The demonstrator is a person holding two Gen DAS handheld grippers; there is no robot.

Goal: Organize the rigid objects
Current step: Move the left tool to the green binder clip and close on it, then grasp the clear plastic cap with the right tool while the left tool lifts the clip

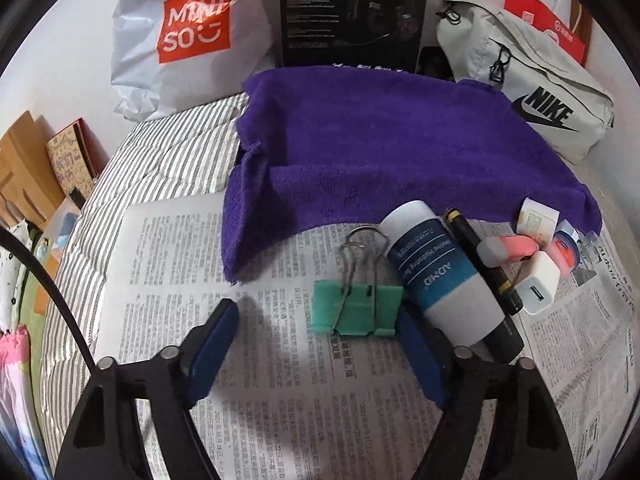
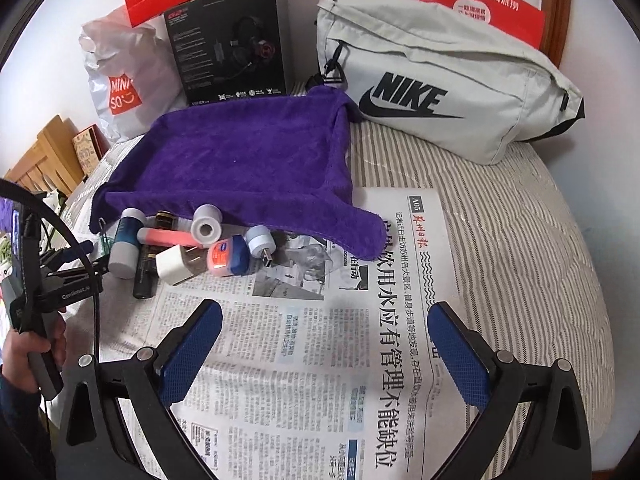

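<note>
We hold our left gripper (image 1: pixel 316 324) part-open around the green binder clip (image 1: pixel 357 310) — pads not pressing — while our right gripper (image 2: pixel 324 330) gapes empty over the newspaper (image 2: pixel 320 380).

At the back we see a white Miniso bag (image 1: pixel 188 40), a black headset box (image 2: pixel 232 40) standing upright, and a grey Nike pouch (image 2: pixel 440 92), with red paper bags (image 2: pixel 484 4) behind. We also see wooden furniture (image 2: pixel 40 156) beside the striped bed (image 2: pixel 520 240).
</note>
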